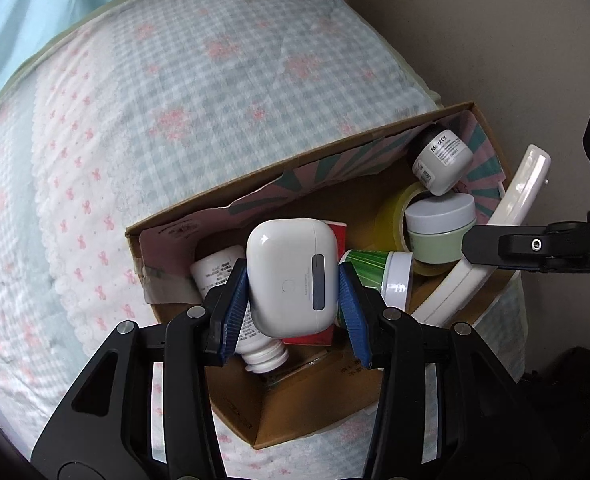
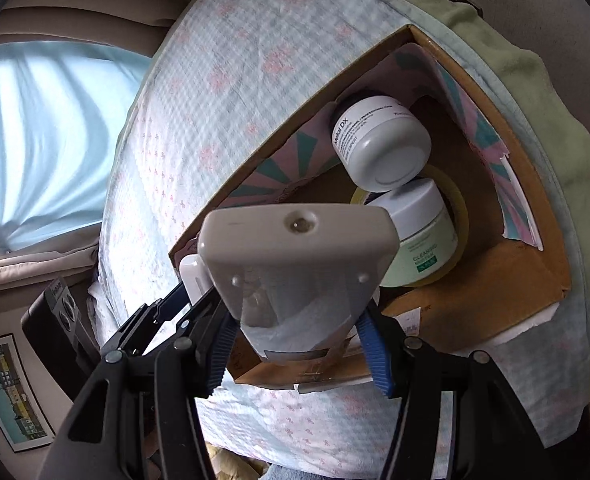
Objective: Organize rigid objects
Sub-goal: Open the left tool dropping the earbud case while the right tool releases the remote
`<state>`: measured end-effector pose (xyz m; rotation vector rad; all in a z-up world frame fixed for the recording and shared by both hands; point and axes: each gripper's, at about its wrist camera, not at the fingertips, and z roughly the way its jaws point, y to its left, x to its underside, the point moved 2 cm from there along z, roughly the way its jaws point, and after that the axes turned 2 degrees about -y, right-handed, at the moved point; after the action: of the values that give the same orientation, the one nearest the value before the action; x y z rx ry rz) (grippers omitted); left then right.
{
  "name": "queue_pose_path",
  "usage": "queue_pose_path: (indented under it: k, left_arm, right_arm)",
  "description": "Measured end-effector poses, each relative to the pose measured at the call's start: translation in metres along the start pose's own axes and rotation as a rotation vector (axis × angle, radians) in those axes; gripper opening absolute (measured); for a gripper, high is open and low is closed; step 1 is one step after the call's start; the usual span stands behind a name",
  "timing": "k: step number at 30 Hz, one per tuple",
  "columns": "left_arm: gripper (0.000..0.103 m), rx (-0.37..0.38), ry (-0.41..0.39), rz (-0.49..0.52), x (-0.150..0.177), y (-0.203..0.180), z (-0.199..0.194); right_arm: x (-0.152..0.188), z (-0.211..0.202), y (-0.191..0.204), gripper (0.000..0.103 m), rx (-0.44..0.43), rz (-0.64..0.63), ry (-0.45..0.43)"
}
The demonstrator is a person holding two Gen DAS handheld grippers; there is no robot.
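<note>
My left gripper (image 1: 295,300) is shut on a white earbud case (image 1: 291,276) and holds it just above an open cardboard box (image 1: 311,412) on the bed. My right gripper (image 2: 299,340) is shut on a white remote (image 2: 295,256), whose far end points over the box (image 2: 507,276). The remote (image 1: 495,240) and the right gripper's black arm (image 1: 535,246) also show at the right of the left wrist view. In the box lie a white bottle (image 1: 255,344), a green tube (image 1: 371,276), a tape roll (image 1: 391,216), a green jar (image 1: 441,232) and a grey jar (image 1: 443,162).
The box sits on a checked blue quilt with pink bows (image 1: 175,100). A beige wall (image 1: 495,40) stands right of the bed. A light blue curtain (image 2: 55,140) hangs at the left. A framed picture (image 2: 11,392) and a dark device (image 2: 63,312) sit at the lower left.
</note>
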<state>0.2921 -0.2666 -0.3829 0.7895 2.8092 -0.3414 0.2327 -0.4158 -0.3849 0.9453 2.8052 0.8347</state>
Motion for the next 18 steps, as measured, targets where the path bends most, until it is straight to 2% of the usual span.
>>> queue_pose_path:
  k: [1, 3, 4, 5, 7, 10, 18]
  left_arm:
    - [0.041, -0.011, 0.001, 0.005, 0.0, -0.001, 0.001]
    - [0.045, -0.046, 0.005, 0.014, -0.002, -0.004, 0.004]
    - [0.067, -0.057, -0.001, 0.019, -0.002, -0.006, 0.003]
    - [0.101, -0.059, -0.01, 0.024, -0.002, -0.007, 0.002]
    - [0.103, -0.047, -0.036, 0.03, -0.002, -0.01, -0.004]
    - [0.103, -0.062, -0.039, 0.051, -0.002, -0.013, -0.007]
    - [0.103, -0.077, -0.034, 0.046, 0.006, -0.015, -0.02]
  right_arm:
    - [-0.002, 0.001, -0.001, 0.054, 0.024, 0.005, 0.004]
    - [-0.006, 0.001, -0.001, 0.06, 0.034, 0.01, -0.002]
    - [-0.008, -0.001, 0.0, 0.074, 0.041, 0.01, -0.015]
    - [-0.01, -0.004, 0.0, 0.09, 0.061, 0.007, -0.028]
    - [-0.013, -0.011, 0.001, 0.103, 0.137, -0.016, -0.045]
    - [-0.016, -0.021, 0.0, 0.103, 0.234, -0.056, -0.063]
    - [-0.011, -0.029, -0.008, 0.103, 0.275, -0.084, -0.087]
